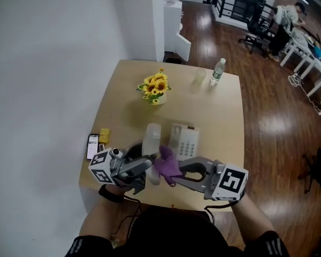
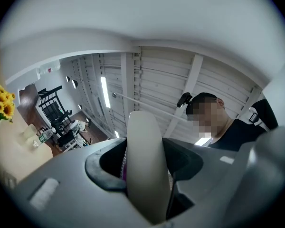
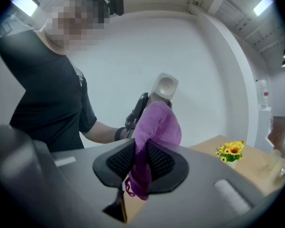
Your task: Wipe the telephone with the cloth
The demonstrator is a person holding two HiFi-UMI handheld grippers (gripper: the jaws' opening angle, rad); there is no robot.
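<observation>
So, nearest in: the left gripper [image 2: 145, 175] is clamped on the lower part of the cream handset [image 2: 143, 146]. The right gripper [image 3: 142, 163] is pinching a purple cloth [image 3: 154, 127], and the cloth's loose fold is bunched against the handset's middle. Both are lifted above the near edge of the table [image 1: 224, 122].

My take on doing this bit well: keep the left grip firm so the handset doesn't twist. Drag the cloth along the length rather than dabbing, then roll the handset to reach the back. Whatever sits under the left pads won't get wiped, so it probably needs a re-grip later.

The handset's long axis looks close to upright, leaning slightly. Its rounded end with the little holes points up, and that face is turned toward the right gripper.

Just behind, the telephone base [image 1: 183, 142] sits on the table, keypad up and cradle empty. Past that there's a pot of sunflowers [image 1: 155, 87], then a water bottle [image 1: 218, 71] by the far edge.
</observation>
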